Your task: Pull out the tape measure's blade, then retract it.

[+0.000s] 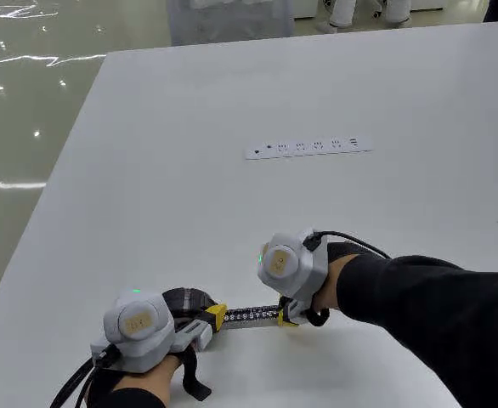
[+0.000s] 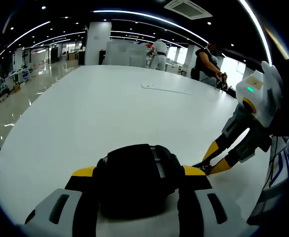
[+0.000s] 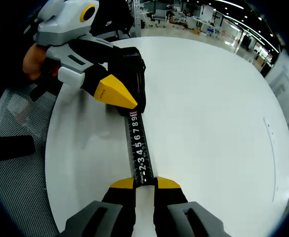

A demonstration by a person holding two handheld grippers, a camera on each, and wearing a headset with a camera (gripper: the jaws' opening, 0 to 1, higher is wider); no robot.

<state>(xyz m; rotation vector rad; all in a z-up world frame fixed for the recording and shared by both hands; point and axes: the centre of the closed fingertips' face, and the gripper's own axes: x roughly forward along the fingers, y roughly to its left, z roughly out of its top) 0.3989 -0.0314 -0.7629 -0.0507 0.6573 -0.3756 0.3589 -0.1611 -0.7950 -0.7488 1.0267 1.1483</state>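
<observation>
Left gripper (image 1: 208, 318) at seven o'clock clamps the tape measure (image 1: 189, 300). Right gripper (image 1: 285, 319) near five o'clock pinches its blade (image 1: 249, 315), with the dark-sleeved forearm (image 1: 419, 297) reaching in from four.

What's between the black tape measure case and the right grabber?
A dark numbered blade, pulled from the black tape measure case to the right gripper, which pinches its end. The right gripper view shows it.

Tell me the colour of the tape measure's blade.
The blade is black with white numerals, clearest in the right gripper view.
</observation>
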